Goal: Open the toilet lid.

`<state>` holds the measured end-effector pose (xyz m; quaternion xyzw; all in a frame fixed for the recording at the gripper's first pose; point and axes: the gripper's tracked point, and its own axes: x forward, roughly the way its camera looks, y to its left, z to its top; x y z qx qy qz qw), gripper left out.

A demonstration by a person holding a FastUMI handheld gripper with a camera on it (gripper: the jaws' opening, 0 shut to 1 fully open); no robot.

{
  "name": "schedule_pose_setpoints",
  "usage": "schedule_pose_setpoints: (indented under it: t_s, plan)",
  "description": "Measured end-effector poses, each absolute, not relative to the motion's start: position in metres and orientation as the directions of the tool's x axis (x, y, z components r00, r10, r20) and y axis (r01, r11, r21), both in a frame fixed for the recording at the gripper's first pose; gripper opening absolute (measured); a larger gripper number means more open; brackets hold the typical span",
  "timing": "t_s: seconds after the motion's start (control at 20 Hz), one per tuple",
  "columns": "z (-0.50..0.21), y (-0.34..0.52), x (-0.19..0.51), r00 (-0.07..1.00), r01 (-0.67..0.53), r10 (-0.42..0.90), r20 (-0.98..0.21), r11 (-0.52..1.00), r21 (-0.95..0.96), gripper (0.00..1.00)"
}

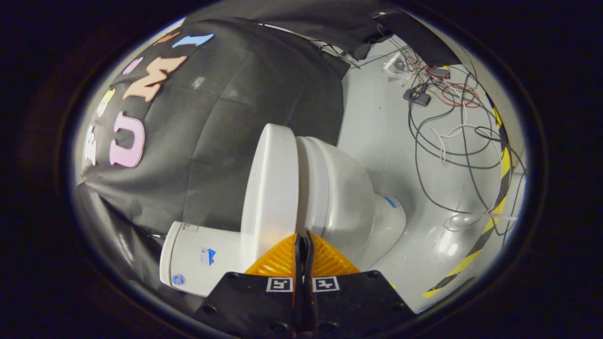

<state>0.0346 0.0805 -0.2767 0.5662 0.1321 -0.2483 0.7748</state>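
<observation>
Gripper [303, 235] fingers pressed together, gripping nothing, tips at the seam between one toilet lid [272, 188] and one bowl [344, 197]; one tank [202, 256] beside.

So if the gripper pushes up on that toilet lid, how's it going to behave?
The toilet lid looks like rigid, glossy plastic, so it should swing as one stiff piece and may slip against the fingers. The gripper, fingers together, sits at the lid's front edge, where it meets the bowl.
</observation>
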Motion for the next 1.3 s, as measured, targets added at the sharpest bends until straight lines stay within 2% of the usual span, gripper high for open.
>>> schedule_pose_setpoints:
  t_s: [0.5, 1.3]
  plan:
    - [-0.222, 0.093, 0.036, 0.827, 0.563, -0.253, -0.503, 0.386, 0.731, 0.01]
    - [-0.133, 0.121, 0.063, 0.883, 0.467, -0.269, -0.384, 0.565, 0.680, 0.01]
